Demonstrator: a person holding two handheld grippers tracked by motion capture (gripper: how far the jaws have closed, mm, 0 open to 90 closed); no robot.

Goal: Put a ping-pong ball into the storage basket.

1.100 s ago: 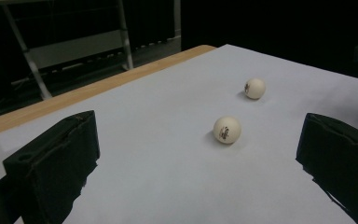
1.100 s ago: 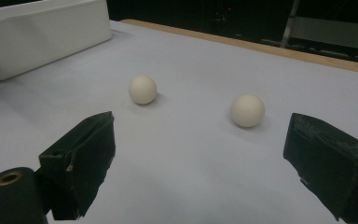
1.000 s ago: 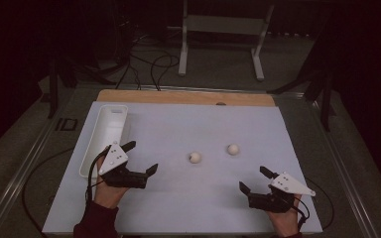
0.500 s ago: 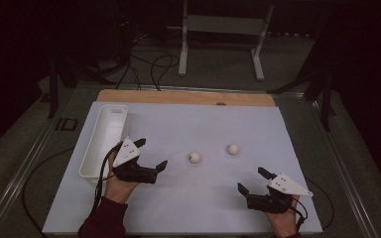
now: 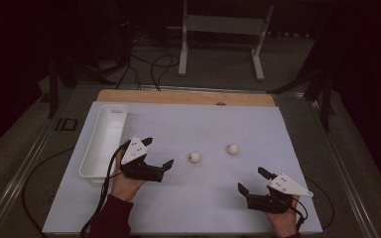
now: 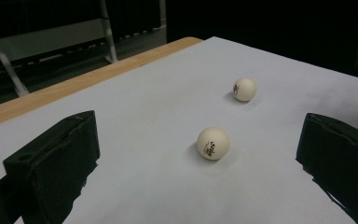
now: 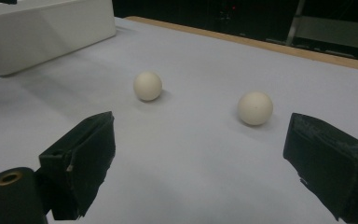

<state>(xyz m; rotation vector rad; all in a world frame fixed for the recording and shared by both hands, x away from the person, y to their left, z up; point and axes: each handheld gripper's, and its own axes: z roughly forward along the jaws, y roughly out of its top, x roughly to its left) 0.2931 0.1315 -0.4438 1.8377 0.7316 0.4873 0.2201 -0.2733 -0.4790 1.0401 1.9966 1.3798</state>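
While the left gripper (image 5: 157,154) stands with jaws apart just left of the near ball (image 5: 194,157) at frame centre, and the right gripper (image 5: 252,181) waits open at lower right, a skewed closure risks rolling it away.

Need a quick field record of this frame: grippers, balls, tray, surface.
left gripper: open, aimed at the near ball, not touching it
right gripper: open, low over the sheet, holding nothing
near ball: white, on the sheet, printed logo visible in the left gripper view
far ball: white, on the sheet, apart from the near ball
tray: white, long, at the sheet's left edge, no balls seen in it
sheet: pale, over a wooden table
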